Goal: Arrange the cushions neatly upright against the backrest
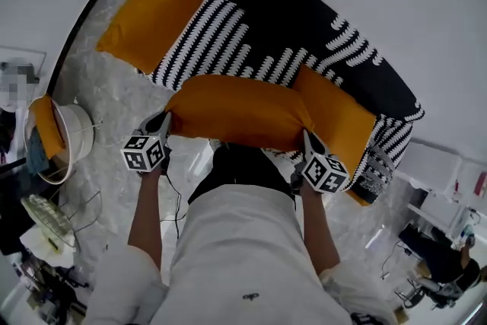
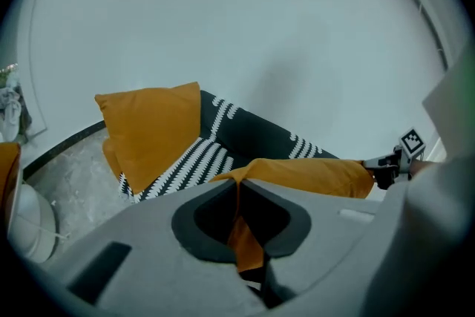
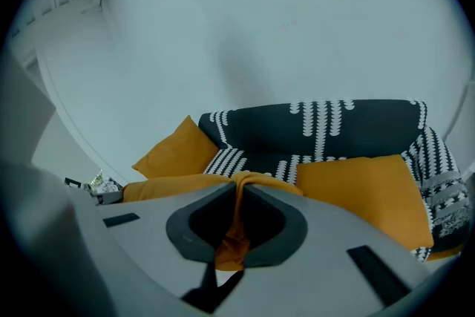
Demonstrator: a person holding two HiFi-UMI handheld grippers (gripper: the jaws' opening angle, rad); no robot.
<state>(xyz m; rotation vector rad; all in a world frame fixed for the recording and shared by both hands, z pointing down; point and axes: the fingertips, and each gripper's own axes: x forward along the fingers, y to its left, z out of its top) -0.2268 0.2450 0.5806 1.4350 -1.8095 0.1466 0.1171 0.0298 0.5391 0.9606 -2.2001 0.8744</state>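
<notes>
Our left gripper [image 1: 163,122] and right gripper [image 1: 308,139] each pinch a corner of the orange cushion [image 1: 236,110]; the patterned sofa [image 1: 293,30] sits at twelve o'clock.

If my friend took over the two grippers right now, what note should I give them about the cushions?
Left hand-held gripper: shut on one corner of the held cushion.
Right hand-held gripper: shut on its other corner.
The held cushion hangs in front of the sofa, not on it yet.
Left cushion: stands at the sofa's left end.
Right cushion: at the right end, looks slumped rather than upright.
Left to do: set the held cushion upright against the backrest in the middle, then probably straighten the right cushion.
</notes>
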